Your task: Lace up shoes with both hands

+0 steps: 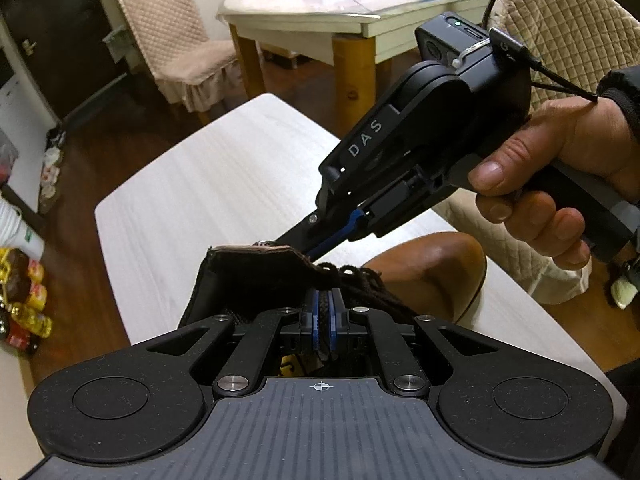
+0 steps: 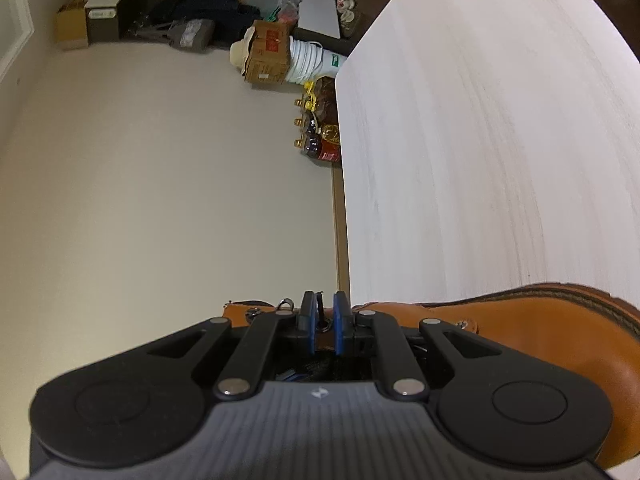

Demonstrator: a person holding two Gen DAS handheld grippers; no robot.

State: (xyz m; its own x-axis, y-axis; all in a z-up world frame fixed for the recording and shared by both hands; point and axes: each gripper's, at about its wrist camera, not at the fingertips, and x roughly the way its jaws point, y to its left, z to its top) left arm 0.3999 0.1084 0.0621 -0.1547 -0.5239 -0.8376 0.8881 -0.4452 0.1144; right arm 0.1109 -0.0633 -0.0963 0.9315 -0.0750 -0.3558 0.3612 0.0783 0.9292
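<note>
A tan leather boot [image 1: 432,268] lies on the white table [image 1: 200,184], its dark tongue and collar [image 1: 248,276] nearest me. My left gripper [image 1: 324,320] is shut on a dark woven lace [image 1: 368,284] by the boot's opening. A hand holds my right gripper [image 1: 312,246] down into the collar from the upper right, with its tips partly hidden. In the right wrist view the right gripper [image 2: 324,308] stands narrowly open around the thin lace tip [image 2: 320,308], which pokes up over the boot [image 2: 520,320] beside a metal hook [image 2: 285,303].
A dining table [image 1: 320,4] and two padded chairs [image 1: 180,44] stand behind the white table. Bottles [image 1: 24,304] stand on the wooden floor at the left. Boxes and bags [image 2: 268,56] are piled along the wall. The white table [image 2: 480,160] stretches bare beyond the boot.
</note>
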